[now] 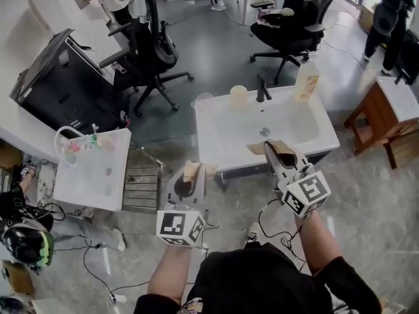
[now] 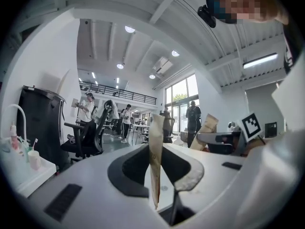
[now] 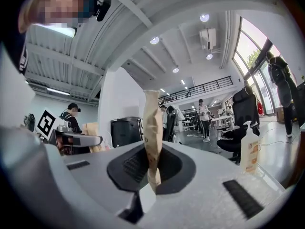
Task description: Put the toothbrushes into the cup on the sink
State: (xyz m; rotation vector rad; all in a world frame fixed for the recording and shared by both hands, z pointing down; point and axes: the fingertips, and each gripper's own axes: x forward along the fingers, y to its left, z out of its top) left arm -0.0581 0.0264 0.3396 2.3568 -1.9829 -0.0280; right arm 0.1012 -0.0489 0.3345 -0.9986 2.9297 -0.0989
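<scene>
Both hover empty by the sink (image 1: pixel 211 150), left gripper (image 1: pixel 191 170) fingers (image 2: pixel 156 161) slightly parted, right gripper (image 3: pixel 152 175) fingers (image 3: pixel 152 137) pressed together, and with the toothbrushes (image 1: pixel 93 136) over on the side basin (image 1: pixel 82 190), best spread wide, then pinch a handle squarely.

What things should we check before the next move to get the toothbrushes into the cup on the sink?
1. Pale yellow cup upright on the sink, by the faucet: ok.
2. Left hand-held gripper open and empty: ok.
3. Right hand-held gripper ready to grab: not ok, its jaws are shut on nothing.
4. A toothbrush held: not ok. What look like toothbrushes stand on the white side stand.
5. Cup empty inside: cannot tell.
</scene>
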